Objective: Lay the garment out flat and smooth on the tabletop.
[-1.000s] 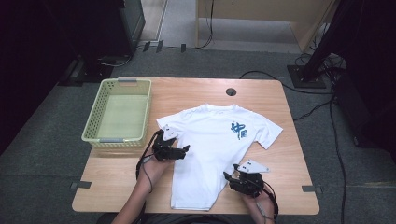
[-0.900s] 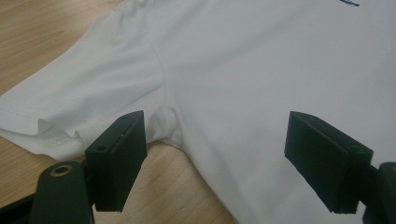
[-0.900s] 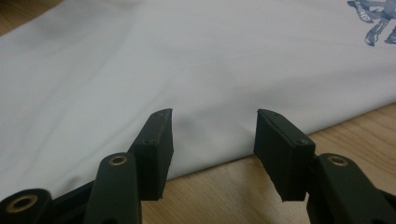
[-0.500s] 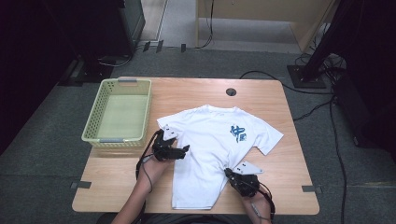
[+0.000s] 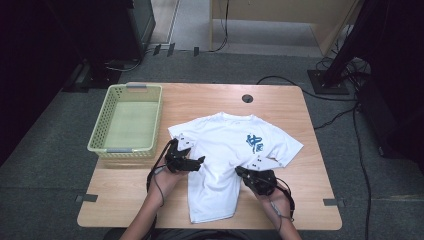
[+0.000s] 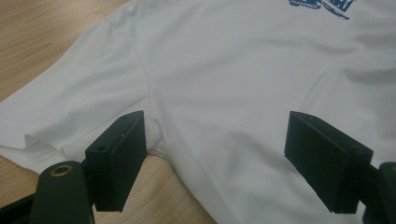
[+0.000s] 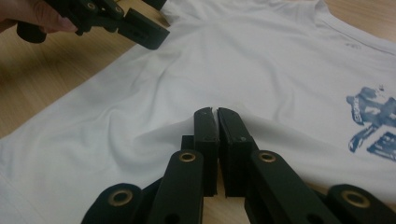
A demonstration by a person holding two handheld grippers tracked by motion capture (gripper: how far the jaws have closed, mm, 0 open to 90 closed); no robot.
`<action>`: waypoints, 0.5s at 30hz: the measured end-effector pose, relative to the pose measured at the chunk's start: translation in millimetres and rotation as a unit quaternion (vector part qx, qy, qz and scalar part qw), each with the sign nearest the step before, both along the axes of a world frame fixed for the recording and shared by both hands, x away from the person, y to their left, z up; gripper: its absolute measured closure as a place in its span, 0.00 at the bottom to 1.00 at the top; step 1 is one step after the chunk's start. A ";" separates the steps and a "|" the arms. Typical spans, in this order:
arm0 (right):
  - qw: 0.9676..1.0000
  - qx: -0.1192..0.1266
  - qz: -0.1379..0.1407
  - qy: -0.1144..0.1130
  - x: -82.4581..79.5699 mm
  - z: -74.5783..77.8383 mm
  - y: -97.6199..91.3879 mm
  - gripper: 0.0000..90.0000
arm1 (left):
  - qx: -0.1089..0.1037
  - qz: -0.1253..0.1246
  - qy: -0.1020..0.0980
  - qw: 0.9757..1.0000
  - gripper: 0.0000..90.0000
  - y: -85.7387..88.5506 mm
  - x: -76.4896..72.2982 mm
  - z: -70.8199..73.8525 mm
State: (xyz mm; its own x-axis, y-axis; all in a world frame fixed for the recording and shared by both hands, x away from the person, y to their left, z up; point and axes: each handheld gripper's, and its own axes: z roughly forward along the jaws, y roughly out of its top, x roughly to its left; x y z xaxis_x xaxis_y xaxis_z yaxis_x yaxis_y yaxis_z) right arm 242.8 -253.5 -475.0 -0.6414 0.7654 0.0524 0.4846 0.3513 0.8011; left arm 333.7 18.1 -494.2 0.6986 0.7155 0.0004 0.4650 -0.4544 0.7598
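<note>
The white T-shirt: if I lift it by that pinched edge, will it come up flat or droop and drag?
The white T-shirt will likely droop: the fabric already tents into soft folds where the right tool is shut on it. It probably drags, since most of it lies flat on the table. It seems light and thin.

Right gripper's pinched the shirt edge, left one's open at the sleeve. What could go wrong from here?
1. The right gripper holds only a thin fold of the white T-shirt; it may slip out when lifted.
2. The left gripper stands open over the armpit seam, so a one-sided pull could drag or bunch the shirt toward the green basket.
</note>
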 end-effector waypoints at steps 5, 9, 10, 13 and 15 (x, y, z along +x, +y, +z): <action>1.000 -0.001 0.020 0.017 27.1 5.1 9.9 0.98 | -0.003 -0.005 -0.001 1.000 0.24 -3.5 -2.1 2.3; 0.999 0.004 0.022 0.029 41.5 1.6 11.4 0.98 | -0.017 -0.010 0.005 1.000 0.27 -5.2 -3.9 3.9; 0.999 0.005 0.023 0.033 45.9 0.3 11.4 0.98 | -0.024 -0.016 0.006 1.000 0.27 -6.6 -5.6 5.1; 0.999 0.008 0.019 0.046 60.9 -6.3 10.3 0.98 | -0.029 -0.041 0.000 0.999 0.35 -17.6 -14.1 9.4; 0.999 0.010 0.017 0.049 65.5 -10.2 9.7 0.98 | -0.024 -0.046 0.001 0.999 0.35 -21.7 -16.7 9.9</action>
